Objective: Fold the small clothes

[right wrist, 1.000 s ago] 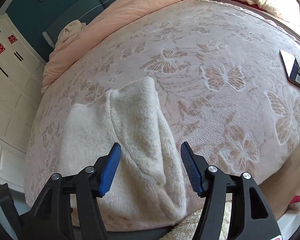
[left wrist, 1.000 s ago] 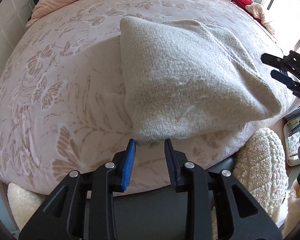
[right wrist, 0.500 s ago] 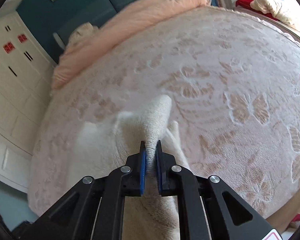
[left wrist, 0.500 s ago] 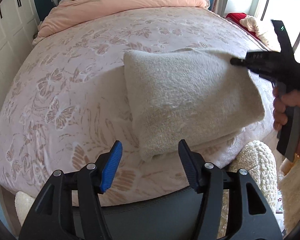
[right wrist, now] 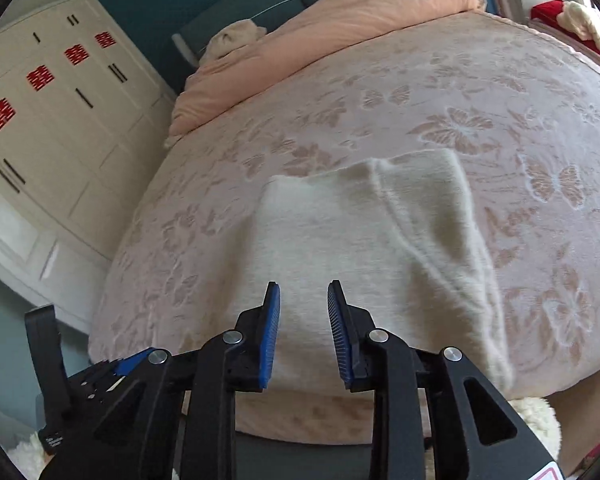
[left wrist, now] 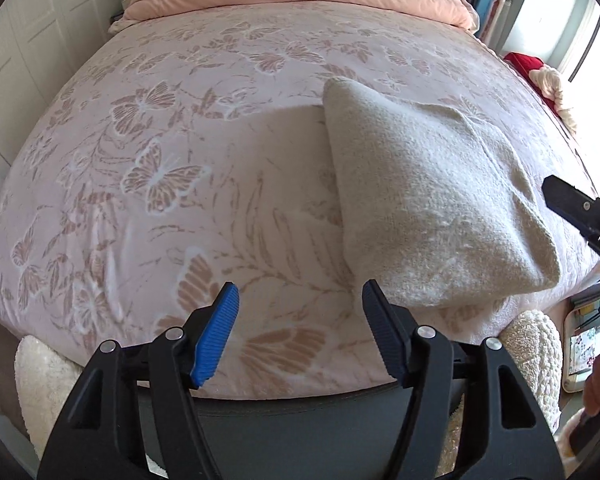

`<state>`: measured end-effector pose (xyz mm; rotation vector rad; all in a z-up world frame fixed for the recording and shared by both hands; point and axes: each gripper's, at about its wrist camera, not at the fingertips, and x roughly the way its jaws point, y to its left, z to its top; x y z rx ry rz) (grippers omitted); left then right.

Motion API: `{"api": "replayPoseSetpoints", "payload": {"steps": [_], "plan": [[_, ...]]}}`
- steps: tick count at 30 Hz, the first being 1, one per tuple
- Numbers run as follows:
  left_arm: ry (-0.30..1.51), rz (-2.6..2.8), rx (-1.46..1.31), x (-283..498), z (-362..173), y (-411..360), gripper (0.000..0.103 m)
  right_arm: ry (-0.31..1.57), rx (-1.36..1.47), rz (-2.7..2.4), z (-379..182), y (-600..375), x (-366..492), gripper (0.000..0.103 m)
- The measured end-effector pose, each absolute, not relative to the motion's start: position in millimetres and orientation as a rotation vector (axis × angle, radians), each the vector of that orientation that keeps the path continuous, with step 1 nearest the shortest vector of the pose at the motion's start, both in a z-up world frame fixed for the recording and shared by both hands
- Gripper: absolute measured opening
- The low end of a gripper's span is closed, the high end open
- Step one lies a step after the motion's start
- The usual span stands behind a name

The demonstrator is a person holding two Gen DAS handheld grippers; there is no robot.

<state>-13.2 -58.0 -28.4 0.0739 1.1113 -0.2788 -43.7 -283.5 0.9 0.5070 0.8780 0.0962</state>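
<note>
Half a second ago the right gripper (right wrist: 303, 320) pinched a ridge of the cream garment (left wrist: 432, 208); now it has let go, its jaws have just been opening, and nothing is between them. The garment lies folded and flat near the foot edge of the butterfly bedspread (left wrist: 172, 184). The left gripper (left wrist: 300, 328) hangs beside it, jaws spread wide and empty, having just opened further. A peach duvet (right wrist: 340, 24) is heaped at the headboard.

Left gripper (left wrist: 300, 312), right gripper (right wrist: 303, 312): black angular frames, silver screws, ribbed blue finger pads (left wrist: 216, 336).
</note>
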Motion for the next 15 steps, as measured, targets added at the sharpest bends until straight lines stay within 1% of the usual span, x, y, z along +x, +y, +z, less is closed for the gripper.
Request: {"api": "replayPoseSetpoints", "payload": {"steps": [2,3,4,5,6,8,9,10,12,13,14,15], "plan": [[1.107,-0.266,0.063,-14,-26,-52,0.062,0.979,0.479,0.141,-28,-255,-17,0.025],[1.1,-0.264,0.064,-14,-24,-50,0.062,1.082,0.431,0.142,-54,-239,0,0.023],[1.093,-0.262,0.067,-15,-21,-49,0.063,1.142,0.386,0.142,-77,-226,8,0.023],[1.086,-0.259,0.071,-17,-19,-48,0.065,1.125,0.37,0.159,-87,-220,11,0.02],[1.079,-0.253,0.071,-18,-17,-46,0.068,1.1,0.37,0.155,-83,-219,11,0.019],[1.071,-0.257,0.069,-19,-12,-45,0.069,1.086,0.433,0.142,-63,-230,4,0.019],[1.063,-0.269,0.068,-20,-10,-45,0.071,1.043,0.469,0.14,-51,-240,-6,0.019],[1.057,-0.275,0.07,-20,-8,-46,0.072,0.99,0.477,0.108,-38,-251,-19,0.022],[1.052,-0.288,0.065,-20,-8,-49,0.074,0.905,0.459,-0.032,-19,-278,-53,0.036],[1.057,-0.299,0.057,-19,-9,-51,0.074,0.882,0.466,-0.103,-16,-295,-70,0.053],[1.067,-0.307,0.053,-18,-11,-54,0.074,0.885,0.482,-0.169,-18,-312,-84,0.059],[1.075,-0.317,0.053,-18,-13,-59,0.074,0.905,0.511,-0.226,-23,-329,-97,0.059]]}}
